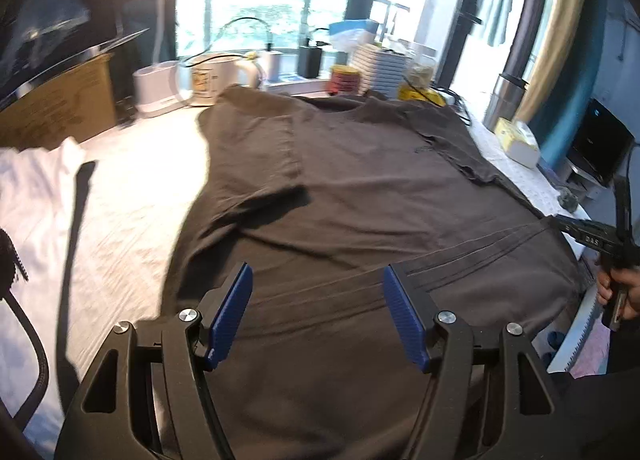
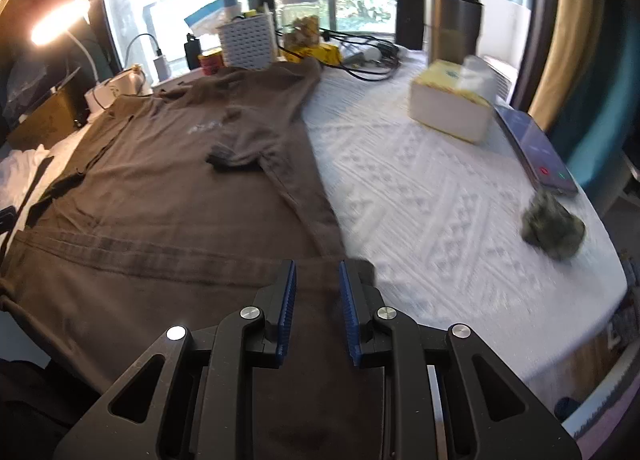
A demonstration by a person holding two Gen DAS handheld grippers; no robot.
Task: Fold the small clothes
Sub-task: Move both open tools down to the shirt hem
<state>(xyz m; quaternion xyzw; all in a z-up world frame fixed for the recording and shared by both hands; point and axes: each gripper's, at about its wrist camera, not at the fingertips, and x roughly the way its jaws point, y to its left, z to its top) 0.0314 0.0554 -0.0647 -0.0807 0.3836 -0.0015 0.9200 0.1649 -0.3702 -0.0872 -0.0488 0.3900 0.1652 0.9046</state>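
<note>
A dark brown T-shirt [image 1: 360,200] lies flat on the table, collar toward the window, with both sleeves folded in onto its body. My left gripper [image 1: 318,280] hovers over the near hem, open wide, nothing between its blue pads [image 1: 236,316]. In the right wrist view the same shirt [image 2: 168,188] fills the left half. My right gripper [image 2: 317,272] stands over its near right corner, jaws narrowly apart with only cloth below them. The left wrist view shows the right gripper [image 1: 560,222] at the shirt's right edge, held by a hand [image 1: 618,292].
A white patterned tablecloth [image 2: 420,196] carries a tissue box [image 2: 448,108], a phone [image 2: 536,152] and a dark crumpled lump [image 2: 554,224]. A white garment [image 1: 28,196] lies on the left. A basket [image 2: 248,40], cables [image 2: 368,56], a steel mug [image 2: 452,24] and jars line the window side.
</note>
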